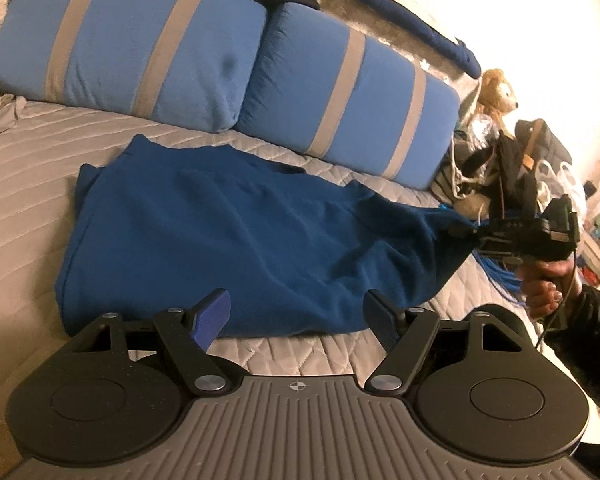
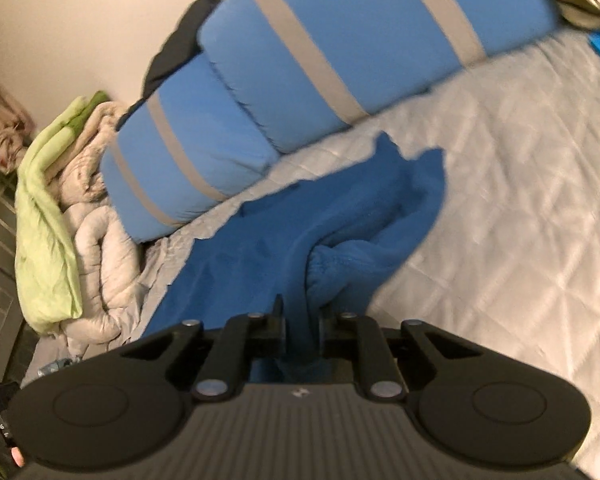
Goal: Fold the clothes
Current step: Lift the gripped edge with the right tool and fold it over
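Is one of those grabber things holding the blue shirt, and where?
Yes. The right gripper pinches a bunched edge of the blue garment at its right end. The left gripper is open and holds nothing.

Both views are warm-toned and rather dim, with fisheye bending that curves straight lines toward the edges. In the left wrist view the wall (image 1: 540,20) at the upper right is blown out to a white glare, while the lower right falls into dark shadow. The right wrist view is smeared by motion blur, strongest on the striped pillows (image 2: 340,60) and the quilted cover (image 2: 520,160) in its upper and right parts.
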Demonstrator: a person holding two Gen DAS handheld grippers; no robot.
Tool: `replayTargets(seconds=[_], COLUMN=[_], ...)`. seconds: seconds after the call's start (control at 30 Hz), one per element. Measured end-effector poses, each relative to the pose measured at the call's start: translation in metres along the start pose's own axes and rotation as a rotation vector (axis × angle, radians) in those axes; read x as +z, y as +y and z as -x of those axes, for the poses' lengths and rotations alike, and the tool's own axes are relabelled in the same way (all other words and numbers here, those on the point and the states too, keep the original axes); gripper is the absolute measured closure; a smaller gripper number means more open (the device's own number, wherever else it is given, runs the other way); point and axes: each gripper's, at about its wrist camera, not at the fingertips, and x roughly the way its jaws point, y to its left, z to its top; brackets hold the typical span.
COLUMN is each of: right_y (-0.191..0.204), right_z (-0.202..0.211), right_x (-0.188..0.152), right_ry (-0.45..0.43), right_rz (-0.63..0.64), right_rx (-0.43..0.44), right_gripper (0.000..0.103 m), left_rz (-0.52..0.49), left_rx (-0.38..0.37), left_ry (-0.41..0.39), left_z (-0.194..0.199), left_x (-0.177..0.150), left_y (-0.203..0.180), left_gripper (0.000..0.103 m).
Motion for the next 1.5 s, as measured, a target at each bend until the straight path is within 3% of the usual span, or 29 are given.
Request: replayTargets(seconds=[0.23,0.6,0.83,0.93,1.13,1.33,1.5], right_y=[0.047,0.127,0.223,0.267,0.305,0.307,0.308], right_z=[-0.020,-0.078,-0.148,-0.187,-0.254,-0.247,-0.240], right_x=[0.008,-0.002,-0.029,-0.059,-0.118,-0.144,-0.143], right_ry=[-0.032,-0.008,0.084,0.187,0.397,0.434,0.447], right_rz=[0.070,0.146,0.252,0.333,0.472,0.615,0.640], right_rx=[0.018,0.155,0.330,0.371,0.273,0.223,0.213], right_gripper=[0.089,0.090,0.090,0.090,0.090,0.090,0.090], left_rz=[0.032,0.105,0.159,0.178,0.227,0.292,0.351], left_rx=[0.024,0.082,0.123,0.142,0.163,0.169,0.172], left_ry=[-0.042,-0.082,-0.127,-0.144,-0.174,-0.183,-0.192], left_z=[0.020,0.047,0.072,0.082,0.097,0.102,0.094], left_x=[0.001,-0.002,-0.008,-0.012,-0.021,-0.032,-0.035], left_y=[0.009,0.033,0.047,0.053,0.067,0.089,0.107], left_gripper=[0.030,0.030,0.030,0.030,0.030,0.030,0.030])
